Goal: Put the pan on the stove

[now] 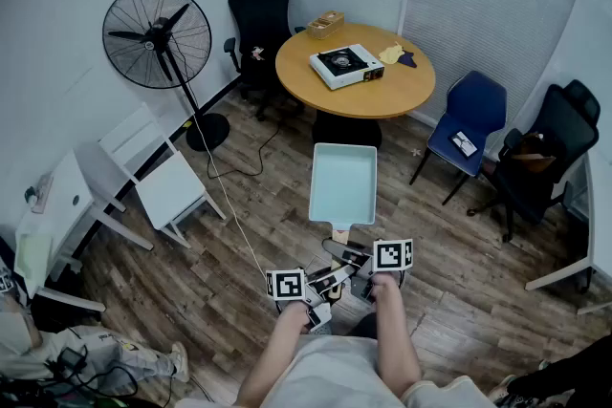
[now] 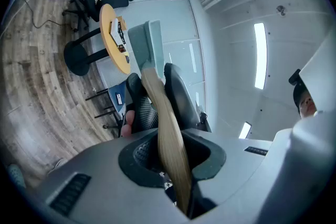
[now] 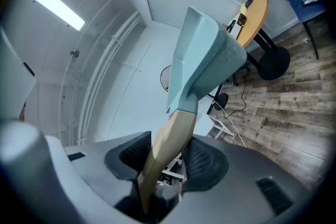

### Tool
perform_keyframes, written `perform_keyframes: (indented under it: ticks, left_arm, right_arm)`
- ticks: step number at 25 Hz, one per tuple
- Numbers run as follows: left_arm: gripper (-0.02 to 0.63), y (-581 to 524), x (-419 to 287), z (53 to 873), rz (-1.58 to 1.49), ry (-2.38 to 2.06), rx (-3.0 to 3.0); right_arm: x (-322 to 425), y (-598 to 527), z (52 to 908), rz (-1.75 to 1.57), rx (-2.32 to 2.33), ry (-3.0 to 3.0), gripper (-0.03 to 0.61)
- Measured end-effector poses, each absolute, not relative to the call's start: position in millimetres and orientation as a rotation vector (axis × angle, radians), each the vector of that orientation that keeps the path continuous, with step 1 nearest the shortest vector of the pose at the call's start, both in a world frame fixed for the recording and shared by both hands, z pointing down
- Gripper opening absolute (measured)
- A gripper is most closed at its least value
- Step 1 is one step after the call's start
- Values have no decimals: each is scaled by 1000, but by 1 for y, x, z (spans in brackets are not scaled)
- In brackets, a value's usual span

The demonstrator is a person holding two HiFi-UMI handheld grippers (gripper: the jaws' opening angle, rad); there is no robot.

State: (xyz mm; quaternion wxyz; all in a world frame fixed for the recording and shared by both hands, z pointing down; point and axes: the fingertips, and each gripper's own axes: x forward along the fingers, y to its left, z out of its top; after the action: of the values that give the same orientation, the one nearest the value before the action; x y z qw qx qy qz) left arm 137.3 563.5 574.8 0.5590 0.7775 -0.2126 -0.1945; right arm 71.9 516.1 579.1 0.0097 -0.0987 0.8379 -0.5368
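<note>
A rectangular pale teal pan (image 1: 342, 183) with a wooden handle (image 1: 340, 232) hangs level over the wood floor in front of me. My left gripper (image 1: 328, 279) is shut on the near end of the handle, which runs between its pads (image 2: 142, 153). My right gripper (image 1: 348, 255) is shut on the handle closer to the pan; from its own view the pan (image 3: 202, 60) rises just beyond the jaws. The white portable stove (image 1: 345, 65) sits far ahead on the round wooden table (image 1: 402, 96).
A standing fan (image 1: 158, 38) and its cable (image 1: 234, 215) are at the left. Around the table stand a black office chair (image 1: 258, 19), a blue chair (image 1: 469, 115) and another black chair (image 1: 545, 158). White folding furniture (image 1: 158, 172) stands at the left. A small box (image 1: 325, 22) lies on the table.
</note>
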Motion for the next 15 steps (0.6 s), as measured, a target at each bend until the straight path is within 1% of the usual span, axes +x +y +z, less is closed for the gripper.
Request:
perform_keyframes:
  ticks: [3,7,15]
  left_arm:
    - [84,560,136,573,-449,-484,1845]
    - [84,561,135,572,-445,-473,1859]
    - [92,538,139,583,-381,-512,1898]
  right_arm:
    - [67,512,571,-1630,-283,2624,189]
    - [71,511,578,-1646,-367,2645,189]
    - [69,489,586,-1641,-365,2672,189]
